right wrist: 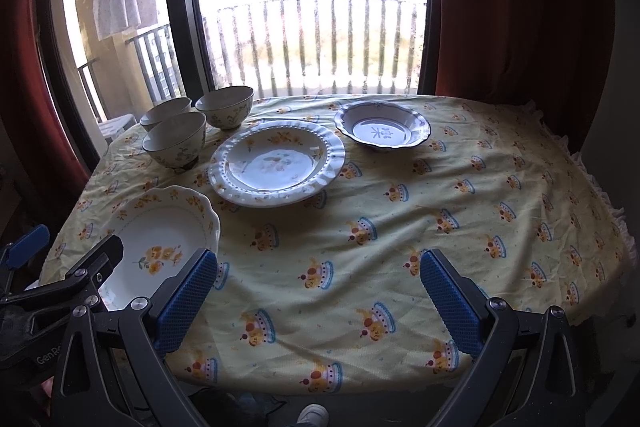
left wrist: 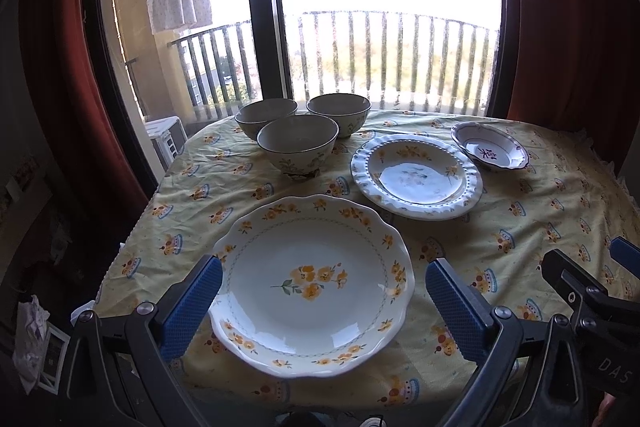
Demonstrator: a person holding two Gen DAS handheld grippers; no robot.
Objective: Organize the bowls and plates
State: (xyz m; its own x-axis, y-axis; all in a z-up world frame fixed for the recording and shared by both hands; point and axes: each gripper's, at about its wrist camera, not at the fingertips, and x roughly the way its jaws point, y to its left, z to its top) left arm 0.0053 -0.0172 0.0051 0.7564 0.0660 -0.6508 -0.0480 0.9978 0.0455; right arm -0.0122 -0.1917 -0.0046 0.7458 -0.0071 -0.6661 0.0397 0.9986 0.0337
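Nothing looks sorted yet, judging by how things lie: every piece sits singly on the table [right wrist: 360,195], none stacked.

Going left to right, three bowls [left wrist: 298,143] cluster at the far left corner, close together and perhaps touching, near the window edge. At the near left edge lies the yellow-flowered plate [left wrist: 312,283], its rim close to the table's front edge. The left gripper [left wrist: 324,303] hovers over it with its blue pads wide apart, one on either side of the plate, gripping nothing. Beyond it, toward the middle, sits the ruffled plate [right wrist: 276,163], and just beside that, toward the far edge, the blue-rimmed dish [right wrist: 382,129]; the two are apart in the right wrist view. The right gripper [right wrist: 320,299] hangs over bare cloth near the front edge, its pads likewise spread and empty.

What is left, I judge, is all of it: nesting the bowls and stacking the plates.

For room, the whole right half of the table is open cloth, good for building a stack. The left side is crowded, and the bowls and flowered plate sit near edges, so lifts there want care.
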